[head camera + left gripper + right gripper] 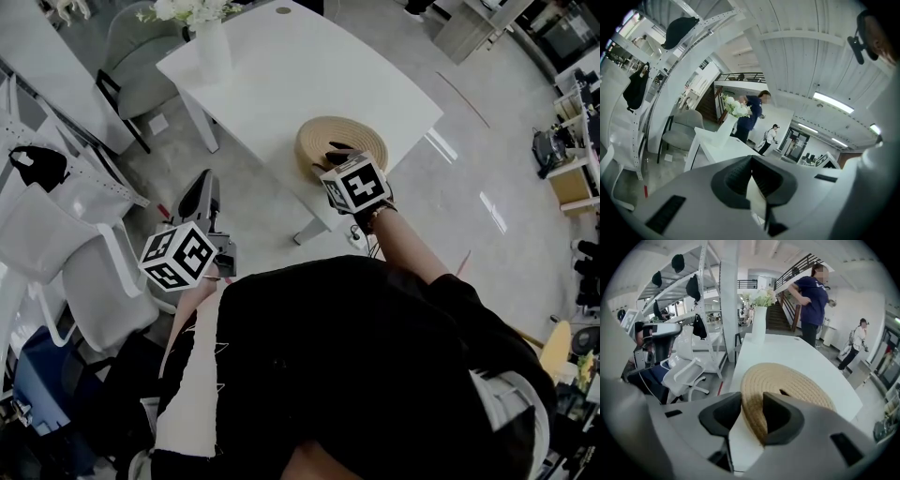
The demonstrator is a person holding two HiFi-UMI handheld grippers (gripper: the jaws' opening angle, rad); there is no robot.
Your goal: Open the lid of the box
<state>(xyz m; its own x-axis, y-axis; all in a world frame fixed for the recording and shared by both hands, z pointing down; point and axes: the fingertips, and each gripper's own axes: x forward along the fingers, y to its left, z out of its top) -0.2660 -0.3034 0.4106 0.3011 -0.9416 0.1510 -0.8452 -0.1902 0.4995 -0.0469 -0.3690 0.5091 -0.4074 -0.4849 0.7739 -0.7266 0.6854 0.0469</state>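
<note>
The right hand-held gripper has its jaws closed on the near rim of the round woven lid. The lid lies flat, top up, with no long axis, just ahead at the table edge. The left hand-held gripper is closed and empty.

Plain black short-sleeved top

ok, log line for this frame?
right gripper: jaws astride lid rim, grip unclear | left gripper: shut, empty, beside table | lid: closed

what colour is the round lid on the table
The lid is tan woven straw; right gripper view.
</note>
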